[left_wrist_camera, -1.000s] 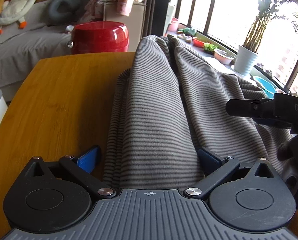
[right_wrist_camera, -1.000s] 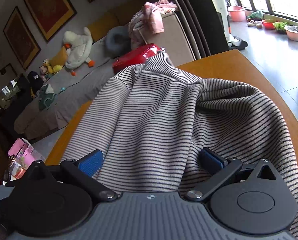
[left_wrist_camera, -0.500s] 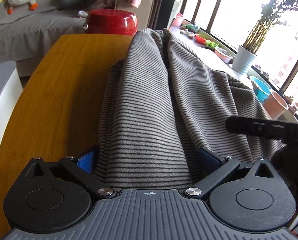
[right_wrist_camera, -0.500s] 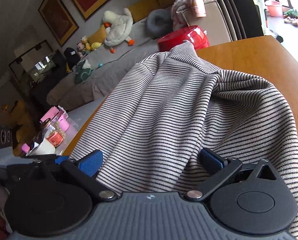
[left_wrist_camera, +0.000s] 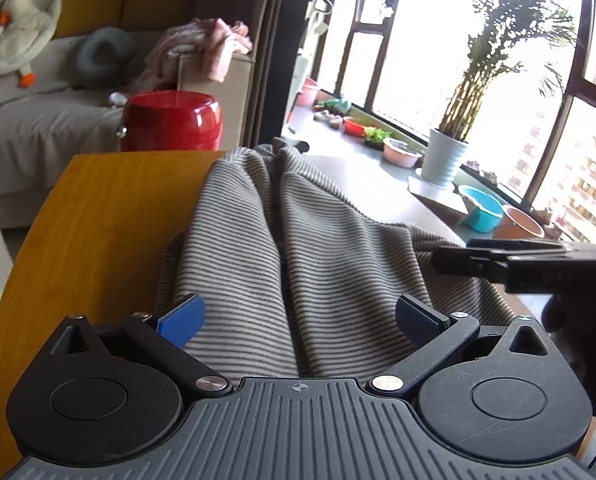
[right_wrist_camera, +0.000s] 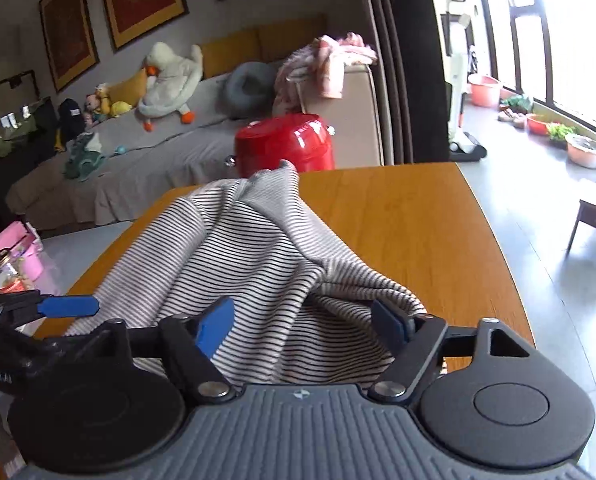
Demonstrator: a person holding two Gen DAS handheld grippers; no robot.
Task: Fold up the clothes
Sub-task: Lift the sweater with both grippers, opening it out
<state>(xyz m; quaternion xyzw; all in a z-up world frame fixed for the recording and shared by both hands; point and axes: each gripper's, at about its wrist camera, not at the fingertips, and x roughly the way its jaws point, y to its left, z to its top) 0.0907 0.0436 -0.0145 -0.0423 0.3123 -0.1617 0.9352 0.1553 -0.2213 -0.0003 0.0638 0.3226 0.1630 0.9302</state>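
A wooden table [left_wrist_camera: 97,216] with a rounded edge fills the lower part of both wrist views, and behind it a long grey-covered sofa [right_wrist_camera: 169,160] runs along the wall under framed pictures. The striped garment [left_wrist_camera: 298,272], grey with fine dark lines, lies bunched on the table in long ridges that run away from the cameras, its far end rising to a peak near the table's back edge; in the left wrist view its right side hangs past the table's edge. A glossy red container [left_wrist_camera: 171,122] stands just beyond the table, beside the sofa's arm, where pink clothes [right_wrist_camera: 330,64] are heaped. A white plush duck [right_wrist_camera: 169,76] lies on the sofa cushions. By the bright window a potted plant [left_wrist_camera: 444,160] stands among small basins. The left gripper [left_wrist_camera: 298,320] has its blue pads spread wide, the cloth lying between them without being pinched. The right gripper [right_wrist_camera: 306,320] is closing its jaws on a gathered fold of the same garment; the fabric sits between the pads and bulges against them, but I cannot tell whether they already press it. The right gripper's dark finger also shows at the right edge of the left wrist view, above the cloth.
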